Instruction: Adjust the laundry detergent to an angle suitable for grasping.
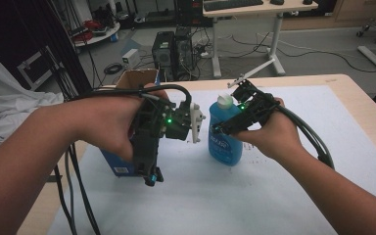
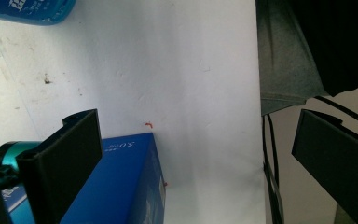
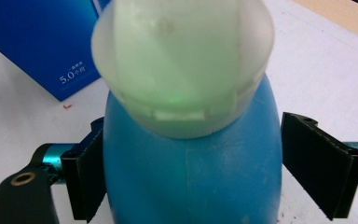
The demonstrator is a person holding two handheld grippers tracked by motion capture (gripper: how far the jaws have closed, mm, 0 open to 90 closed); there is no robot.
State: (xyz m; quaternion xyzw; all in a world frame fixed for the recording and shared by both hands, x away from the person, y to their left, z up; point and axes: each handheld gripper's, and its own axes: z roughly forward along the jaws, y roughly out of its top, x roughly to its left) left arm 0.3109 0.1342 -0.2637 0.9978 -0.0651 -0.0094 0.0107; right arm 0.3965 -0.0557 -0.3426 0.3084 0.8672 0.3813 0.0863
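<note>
One worktop (image 1: 293, 196), white-covered. One blue box (image 2: 121, 186), below and beside the left gripper (image 2: 193, 154), whose jaws stand spread with nothing between them. One blue bottle (image 3: 191, 177), white-capped, upright between the right gripper's (image 3: 191, 172) jaws; left jaw touching, right jaw just apart.

My right gripper (image 3: 186, 168) straddles the bottle (image 1: 224, 132), which stands upright on the table sheet (image 1: 274, 196). The box (image 1: 127, 161) sits left of the bottle, under my left gripper (image 1: 152, 178).
</note>
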